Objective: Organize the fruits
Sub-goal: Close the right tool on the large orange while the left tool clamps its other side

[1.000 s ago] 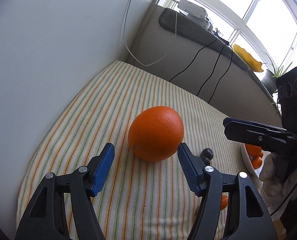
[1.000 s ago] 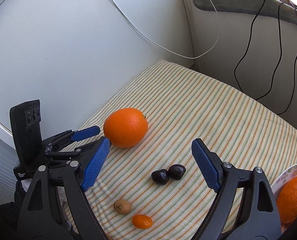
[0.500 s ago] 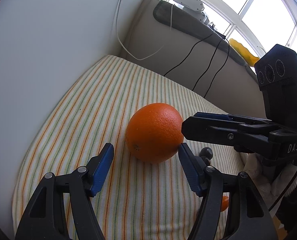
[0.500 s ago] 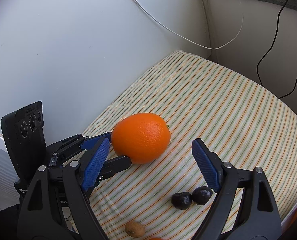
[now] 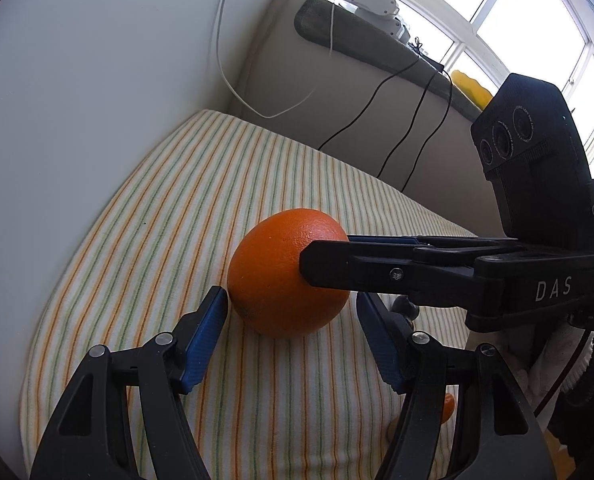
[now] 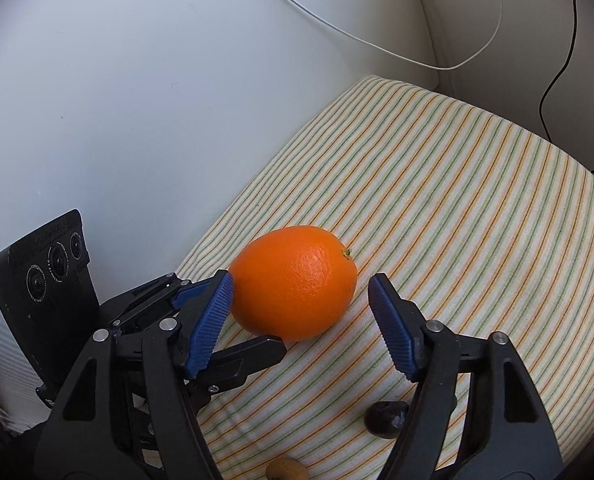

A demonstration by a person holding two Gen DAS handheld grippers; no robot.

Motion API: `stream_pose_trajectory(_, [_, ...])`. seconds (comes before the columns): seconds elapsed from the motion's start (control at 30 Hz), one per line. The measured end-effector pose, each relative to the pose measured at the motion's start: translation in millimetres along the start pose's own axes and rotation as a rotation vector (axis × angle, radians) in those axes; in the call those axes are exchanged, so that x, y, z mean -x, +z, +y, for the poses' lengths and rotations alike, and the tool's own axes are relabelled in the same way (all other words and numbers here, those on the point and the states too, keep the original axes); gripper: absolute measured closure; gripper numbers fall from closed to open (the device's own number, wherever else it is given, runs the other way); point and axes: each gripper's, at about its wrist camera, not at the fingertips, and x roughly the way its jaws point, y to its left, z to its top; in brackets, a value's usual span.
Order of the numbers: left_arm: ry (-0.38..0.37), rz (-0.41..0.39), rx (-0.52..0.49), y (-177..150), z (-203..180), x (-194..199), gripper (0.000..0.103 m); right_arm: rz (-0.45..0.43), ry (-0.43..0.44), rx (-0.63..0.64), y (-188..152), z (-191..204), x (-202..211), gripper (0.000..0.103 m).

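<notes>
left wrist: close, looks down-forward at orange [image 5: 287, 272] | right wrist: close, crosswise from its right | shared: orange, striped cloth [image 6: 457, 184]

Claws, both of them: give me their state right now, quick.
Left claw: open, orange between its pads, not gripped.
Right claw: open, has just been closing around the same orange; the far pad is not yet touching.

Your large round orange [image 6: 295, 282] lies on the striped cloth [image 6: 457, 200], near its wall-side edge. Your left gripper [image 5: 293, 336] and right gripper [image 6: 301, 320] each straddle it from crossing directions. Nearer you, right of the orange, lies a small dark fruit [image 6: 385, 418]; before it, a small brown nut [image 6: 285, 470].
</notes>
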Motion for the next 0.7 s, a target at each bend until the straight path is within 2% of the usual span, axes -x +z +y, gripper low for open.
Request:
stream_pose_trajectory(0.1, [0.012, -0.005, -0.007, 0, -1, 0, 0.039, 0.006, 0.025, -0.008, 0, -1, -3, 0.037])
stream_pose_trajectory(0.33, [0.034, -0.013, -0.013, -2, -5, 0, 0.04, 0.001, 0.013, -0.011, -8, 3, 3, 0.037])
stream_pose_trajectory(0.7, [0.015, -0.026, -0.034, -4, -25, 6, 0.041, -0.027, 0.0, -0.038, -18, 3, 24, 0.038])
